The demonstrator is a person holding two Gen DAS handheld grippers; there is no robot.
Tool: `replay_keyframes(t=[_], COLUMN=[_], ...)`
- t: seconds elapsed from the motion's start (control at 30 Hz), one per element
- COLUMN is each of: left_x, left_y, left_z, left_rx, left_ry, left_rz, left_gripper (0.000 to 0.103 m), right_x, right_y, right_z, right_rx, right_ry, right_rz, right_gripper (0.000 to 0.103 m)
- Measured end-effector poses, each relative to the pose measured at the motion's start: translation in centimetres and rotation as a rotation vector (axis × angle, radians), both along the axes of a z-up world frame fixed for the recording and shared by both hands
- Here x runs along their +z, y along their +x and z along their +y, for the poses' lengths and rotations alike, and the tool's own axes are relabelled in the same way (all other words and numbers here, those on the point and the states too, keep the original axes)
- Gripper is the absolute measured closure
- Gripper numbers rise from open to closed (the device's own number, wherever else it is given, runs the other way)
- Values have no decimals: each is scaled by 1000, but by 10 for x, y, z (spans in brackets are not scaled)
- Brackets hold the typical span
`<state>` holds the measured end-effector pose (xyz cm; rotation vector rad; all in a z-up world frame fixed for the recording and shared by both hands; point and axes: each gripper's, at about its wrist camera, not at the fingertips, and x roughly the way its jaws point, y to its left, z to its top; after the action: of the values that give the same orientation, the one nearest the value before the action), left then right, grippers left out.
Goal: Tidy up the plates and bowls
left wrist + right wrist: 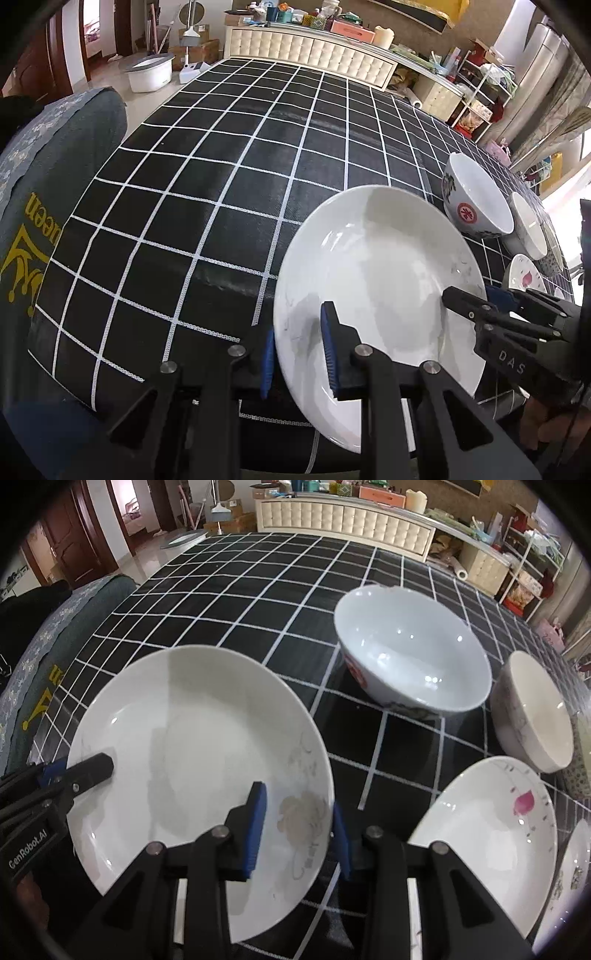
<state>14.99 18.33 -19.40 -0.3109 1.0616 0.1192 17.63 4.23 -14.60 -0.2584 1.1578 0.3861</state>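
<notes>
A plain white plate (373,258) (192,723) hangs over the near edge of the black grid tablecloth (221,166), gripped from both sides. My left gripper (299,321) is shut on its left rim, one blue pad above and one below; in the right wrist view the left gripper (74,768) bites the rim. My right gripper (297,797) is shut on the opposite rim by a faint flower print; in the left wrist view the right gripper (476,297) shows at the plate's right edge. A white bowl with a red emblem (476,199) (413,653) stands just beyond the plate.
A cream bowl (532,709), a pink-flower plate (491,834) and another patterned plate (569,878) sit to the right. A patterned bowl (552,251) stands behind them. A grey-covered chair back (55,184) rises at the table's left. A cluttered white cabinet (314,51) lines the far wall.
</notes>
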Motion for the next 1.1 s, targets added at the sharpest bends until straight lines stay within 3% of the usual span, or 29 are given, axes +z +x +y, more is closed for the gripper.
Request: replay_keyframes(t=[0.3,0.77,1.1], left_x=[-1,-11,6], left_y=[-3,-3,-22], left_z=[4,7,11], left_rx=[5,15,64], left_ry=[-20,-29,52], left_rz=[-1,36,20], left_gripper=[82,83,82], right_x=[11,-4,34], right_y=[2,3,-14], right_z=[3,7,-31], right_rx=[-9,-10,-32], right_ry=[-13,-15,27], right_rz=[-24,13,-81], right_gripper=[64,64,64])
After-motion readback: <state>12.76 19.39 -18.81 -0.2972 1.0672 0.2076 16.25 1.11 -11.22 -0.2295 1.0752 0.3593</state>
